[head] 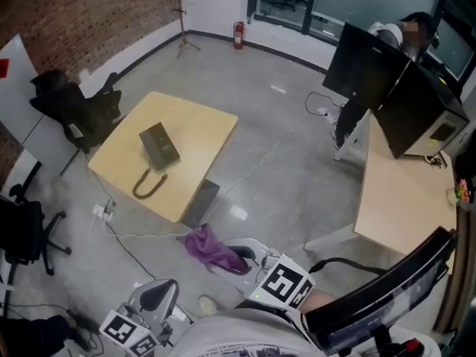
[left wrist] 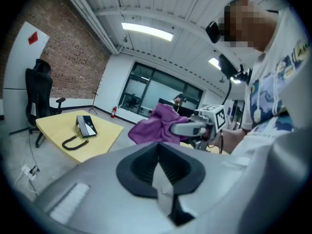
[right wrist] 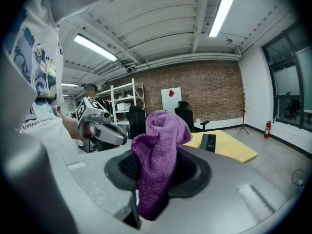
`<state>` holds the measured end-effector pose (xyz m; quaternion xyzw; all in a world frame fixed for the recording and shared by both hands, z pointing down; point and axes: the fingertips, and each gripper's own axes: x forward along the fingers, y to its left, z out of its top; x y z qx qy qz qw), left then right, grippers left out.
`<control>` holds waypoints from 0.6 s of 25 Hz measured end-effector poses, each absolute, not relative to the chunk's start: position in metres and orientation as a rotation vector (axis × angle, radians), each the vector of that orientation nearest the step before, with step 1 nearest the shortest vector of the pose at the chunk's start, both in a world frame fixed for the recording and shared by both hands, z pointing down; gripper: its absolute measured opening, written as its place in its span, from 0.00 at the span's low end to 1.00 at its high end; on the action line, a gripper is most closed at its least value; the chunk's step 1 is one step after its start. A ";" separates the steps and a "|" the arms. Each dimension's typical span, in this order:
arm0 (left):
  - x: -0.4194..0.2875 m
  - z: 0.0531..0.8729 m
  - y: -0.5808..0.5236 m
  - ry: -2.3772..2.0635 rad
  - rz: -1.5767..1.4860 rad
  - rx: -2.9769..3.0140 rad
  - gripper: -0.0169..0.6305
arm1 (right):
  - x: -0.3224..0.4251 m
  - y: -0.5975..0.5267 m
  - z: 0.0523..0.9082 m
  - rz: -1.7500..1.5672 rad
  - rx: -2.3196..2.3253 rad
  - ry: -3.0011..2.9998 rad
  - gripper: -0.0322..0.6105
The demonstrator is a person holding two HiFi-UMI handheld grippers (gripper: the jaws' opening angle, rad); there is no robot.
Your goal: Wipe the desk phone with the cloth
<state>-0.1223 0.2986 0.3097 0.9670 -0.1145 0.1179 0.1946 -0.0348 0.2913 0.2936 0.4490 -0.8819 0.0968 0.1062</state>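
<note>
**Cloth gripped, phone far off**

My right tool is clamped on the one purple cloth, which bunches up out of its jaws. My left tool is closed on nothing. The single desk phone lies on the yellow counter, well apart from both tools.

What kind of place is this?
Most likely an office: a desk phone sits on a wooden table, dark monitors stand at the right, and a black swivel chair stands nearby.
</note>
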 end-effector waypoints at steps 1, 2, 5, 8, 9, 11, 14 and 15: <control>-0.126 0.310 0.298 -0.316 0.332 2.713 0.03 | -0.039 0.292 0.293 0.284 1.324 -2.597 0.24; -0.130 0.311 0.298 -0.313 0.332 2.713 0.03 | -0.043 0.293 0.293 0.282 1.324 -2.596 0.24; -0.140 0.311 0.296 -0.302 0.332 2.711 0.03 | -0.055 0.292 0.292 0.270 1.326 -2.589 0.24; -0.150 0.312 0.294 -0.289 0.335 2.712 0.03 | -0.066 0.290 0.291 0.273 1.336 -2.585 0.24; -0.152 0.313 0.294 -0.288 0.333 2.711 0.03 | -0.068 0.290 0.291 0.272 1.338 -2.584 0.24; -0.157 0.314 0.293 -0.285 0.330 2.711 0.03 | -0.073 0.291 0.291 0.267 1.340 -2.579 0.24; -0.162 0.315 0.294 -0.276 0.325 2.713 0.03 | -0.078 0.292 0.290 0.259 1.345 -2.570 0.24; -0.164 0.315 0.294 -0.273 0.323 2.714 0.03 | -0.079 0.292 0.290 0.257 1.346 -2.567 0.24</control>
